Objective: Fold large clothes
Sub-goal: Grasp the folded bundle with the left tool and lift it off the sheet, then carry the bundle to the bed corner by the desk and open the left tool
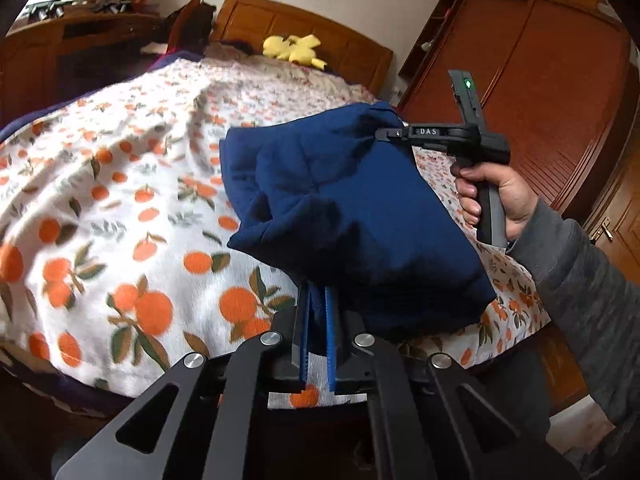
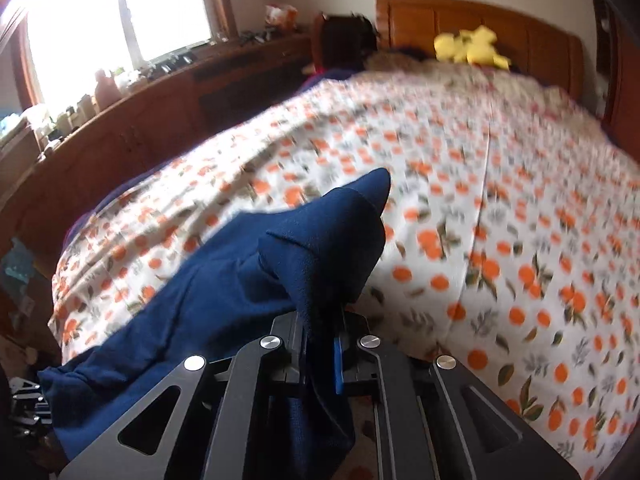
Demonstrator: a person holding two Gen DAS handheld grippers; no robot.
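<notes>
A navy blue garment (image 1: 344,200) hangs bunched above the bed, stretched between both grippers. My left gripper (image 1: 318,304) at the bottom of the left wrist view is shut on its near edge, with cloth pinched between the blue pads (image 1: 330,336). Further right, my right gripper (image 1: 386,133) grips the garment's far upper corner, held by a hand (image 1: 492,200) in a grey sleeve. In the right wrist view the right gripper (image 2: 320,320) is shut on a fold of the garment (image 2: 240,276), which rises in a peak and trails down to the left.
Under the garment lies a bed with a white, orange-printed cover (image 1: 120,200) (image 2: 500,208). A yellow plush toy (image 1: 292,50) (image 2: 472,50) rests by the wooden headboard (image 1: 300,24). A wooden wardrobe (image 1: 540,80) stands right of the bed; a cluttered low cabinet (image 2: 160,96) runs under the window.
</notes>
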